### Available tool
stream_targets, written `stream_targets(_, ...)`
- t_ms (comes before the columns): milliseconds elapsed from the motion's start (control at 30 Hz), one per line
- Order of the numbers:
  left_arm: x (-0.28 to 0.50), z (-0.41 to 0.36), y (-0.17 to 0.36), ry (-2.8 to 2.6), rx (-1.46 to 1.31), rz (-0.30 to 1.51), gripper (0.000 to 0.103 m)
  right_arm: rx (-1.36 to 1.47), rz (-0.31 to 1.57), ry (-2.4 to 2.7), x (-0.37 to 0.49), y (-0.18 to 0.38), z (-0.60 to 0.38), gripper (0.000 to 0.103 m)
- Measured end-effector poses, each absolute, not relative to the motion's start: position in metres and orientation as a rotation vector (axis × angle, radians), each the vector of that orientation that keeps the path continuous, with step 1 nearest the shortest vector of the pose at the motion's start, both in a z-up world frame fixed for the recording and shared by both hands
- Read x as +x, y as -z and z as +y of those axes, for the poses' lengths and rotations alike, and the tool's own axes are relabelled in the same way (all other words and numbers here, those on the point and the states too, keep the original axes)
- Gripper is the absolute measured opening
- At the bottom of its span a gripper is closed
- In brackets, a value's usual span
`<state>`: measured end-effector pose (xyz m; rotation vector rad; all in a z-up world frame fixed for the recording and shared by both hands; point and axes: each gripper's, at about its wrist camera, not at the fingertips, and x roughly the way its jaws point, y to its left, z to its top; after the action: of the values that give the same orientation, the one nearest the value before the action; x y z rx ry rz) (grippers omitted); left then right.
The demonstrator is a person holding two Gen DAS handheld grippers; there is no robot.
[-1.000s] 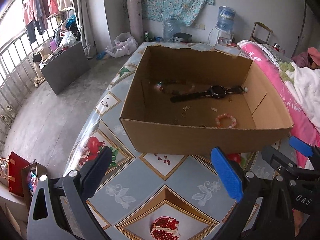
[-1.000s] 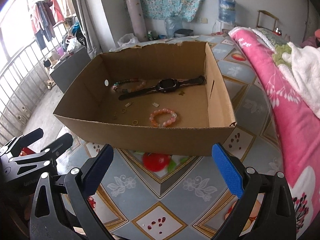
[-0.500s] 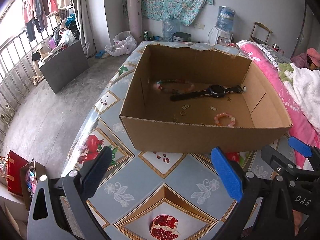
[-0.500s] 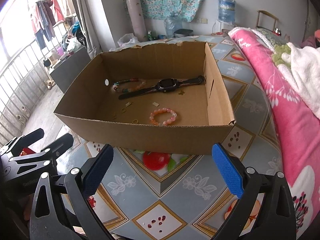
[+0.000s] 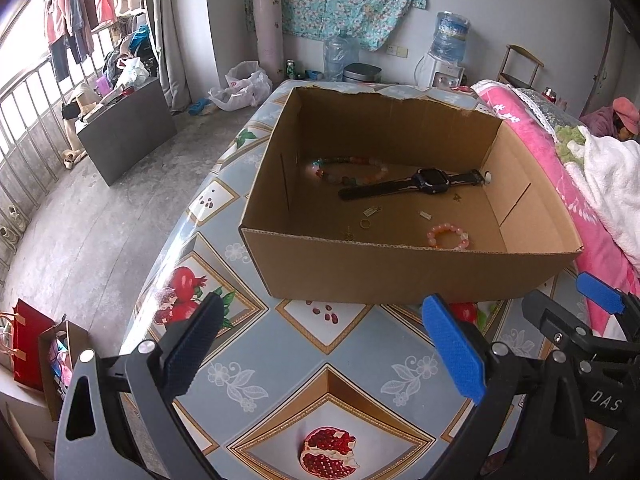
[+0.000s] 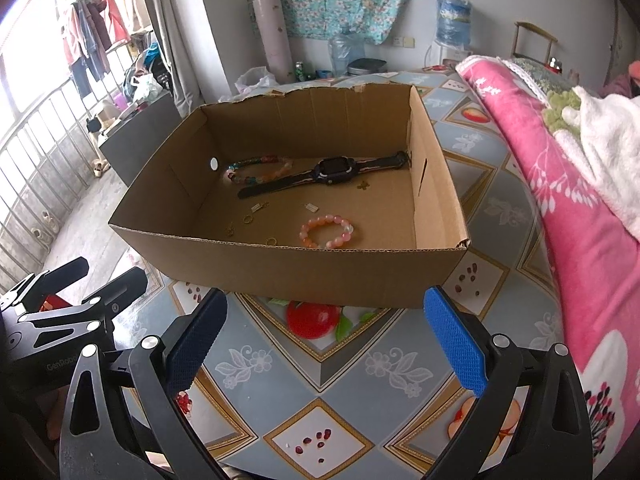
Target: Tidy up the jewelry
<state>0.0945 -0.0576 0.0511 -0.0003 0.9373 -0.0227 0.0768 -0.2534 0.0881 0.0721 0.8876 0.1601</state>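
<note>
left gripper (image 5: 324, 344) and right gripper (image 6: 328, 338) are hovering spread and empty before the cardboard box (image 6: 304, 264), which is holding a black watch (image 6: 334, 171) and pink bracelet (image 6: 326, 232).

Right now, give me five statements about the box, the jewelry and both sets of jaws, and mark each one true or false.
1. The black watch lies inside the cardboard box. True.
2. The pink bead bracelet is clamped in the right gripper. False: it lies on the box floor near the front wall, and the jaws stand open and empty.
3. The left gripper is open, holding nothing. True.
4. The multicoloured bead strand sits on the table outside the box. False: it lies in the box, near the back wall beside the watch.
5. The box has a lid closed over it. False: the top is open, with small gold pieces visible on the floor.
</note>
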Motion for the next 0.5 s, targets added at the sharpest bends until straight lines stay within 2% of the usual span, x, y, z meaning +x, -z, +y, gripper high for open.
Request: stream_targets(500, 0.0934, -0.0606, -0.0507, 0.034, 0.011, 0.942, 0.097, 0.077, 0.894, -0.158, 0.0769, -0.0874, -0.254, 0.095)
